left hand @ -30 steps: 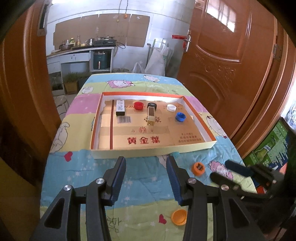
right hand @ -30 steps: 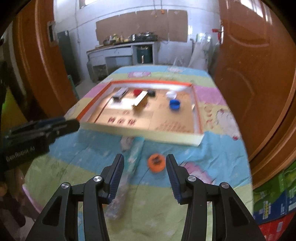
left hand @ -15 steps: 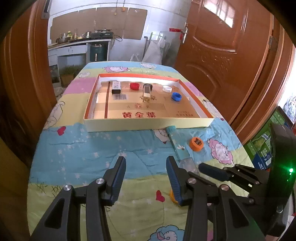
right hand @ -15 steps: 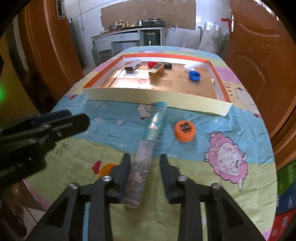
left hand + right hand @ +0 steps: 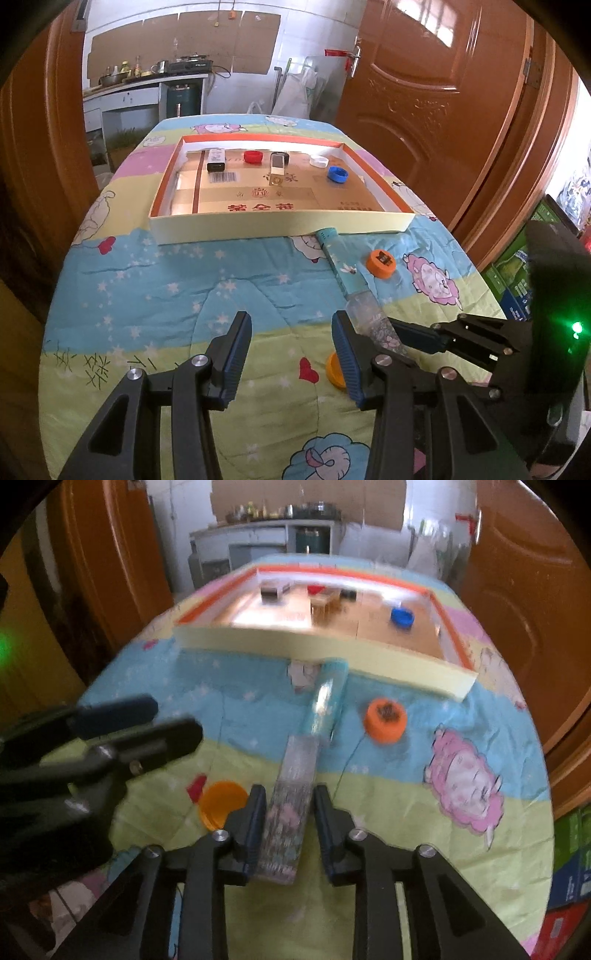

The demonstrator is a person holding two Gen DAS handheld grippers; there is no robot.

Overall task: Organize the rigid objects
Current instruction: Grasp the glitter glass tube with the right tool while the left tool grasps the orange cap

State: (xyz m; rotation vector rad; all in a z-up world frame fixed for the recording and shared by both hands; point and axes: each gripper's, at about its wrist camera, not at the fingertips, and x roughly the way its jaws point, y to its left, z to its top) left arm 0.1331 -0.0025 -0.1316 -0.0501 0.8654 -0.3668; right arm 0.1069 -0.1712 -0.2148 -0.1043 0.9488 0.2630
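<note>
A long clear tube with a teal patterned end [image 5: 314,738] lies on the quilted table; it also shows in the left wrist view [image 5: 347,277]. My right gripper [image 5: 290,819] has its fingers on both sides of the tube's near end, narrowed with small gaps left; it shows in the left wrist view [image 5: 399,336] too. My left gripper [image 5: 291,354] is open and empty above the quilt. An orange cap with a dark top [image 5: 385,720] lies right of the tube. A second orange cap [image 5: 221,803] lies left of my right gripper.
A shallow cardboard tray [image 5: 280,223] with an orange inner rim stands at the table's middle, holding a black-and-white box [image 5: 216,160], a red cap [image 5: 253,156], a small upright box [image 5: 277,168], a white cap [image 5: 319,161] and a blue cap [image 5: 338,174]. Wooden doors flank the table.
My right gripper moved forward and down over the tube's near end and narrowed its fingers around it. My left gripper pulled back from the tray and stayed open.
</note>
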